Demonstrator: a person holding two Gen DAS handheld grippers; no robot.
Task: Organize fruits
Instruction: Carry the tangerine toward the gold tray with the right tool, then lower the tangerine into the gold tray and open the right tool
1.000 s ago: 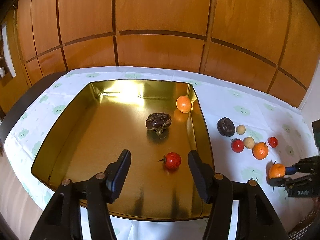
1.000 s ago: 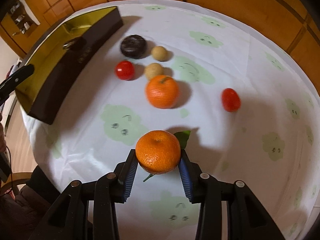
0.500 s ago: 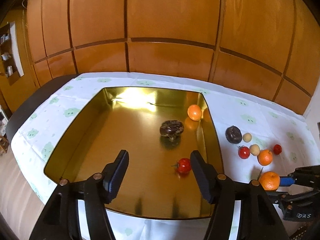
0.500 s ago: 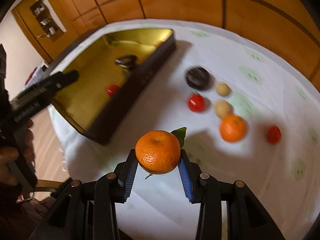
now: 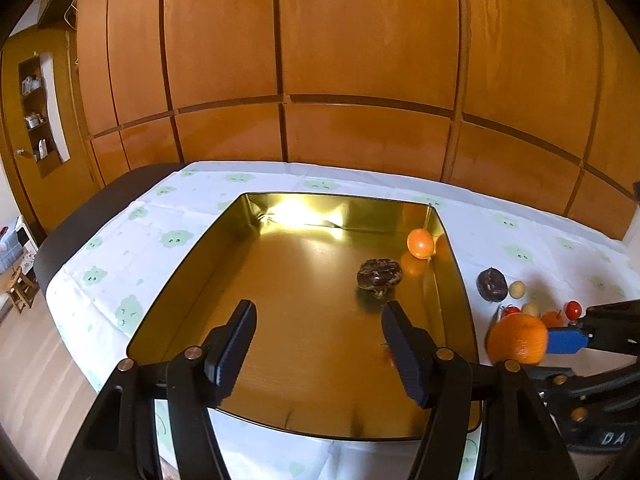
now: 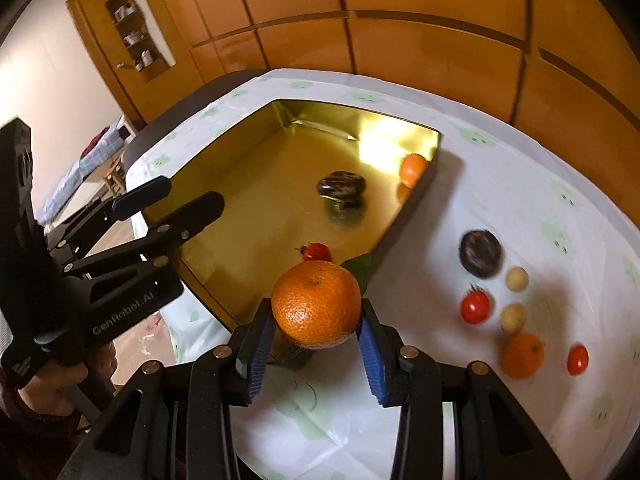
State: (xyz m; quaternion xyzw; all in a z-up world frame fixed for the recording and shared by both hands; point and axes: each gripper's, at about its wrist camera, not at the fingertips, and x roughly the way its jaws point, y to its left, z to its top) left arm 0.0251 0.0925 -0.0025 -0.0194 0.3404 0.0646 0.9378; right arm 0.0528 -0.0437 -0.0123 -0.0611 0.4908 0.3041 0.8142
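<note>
Orange mandarin (image 6: 316, 304) clamped in right gripper (image 6: 316, 344), lower centre | left gripper (image 5: 316, 344) empty, jaws apart | carry clear over gold tray (image 6: 416, 200) wall, lower, then release.

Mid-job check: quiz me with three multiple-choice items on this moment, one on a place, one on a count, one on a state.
1. Where in the gold tray does the small orange lie?
A) in the middle
B) in the far right corner
C) at the near rim

2. How many fruits lie in the gold tray?
A) two
B) three
C) five

3. The right gripper is:
A) open and empty
B) shut on a beige ball
C) shut on the leafy orange

Answers:
1 B: it sits against the right wall at the far end.
2 B: small orange, dark fruit and tomato.
3 C: both fingers press the leafy orange's sides.
</note>
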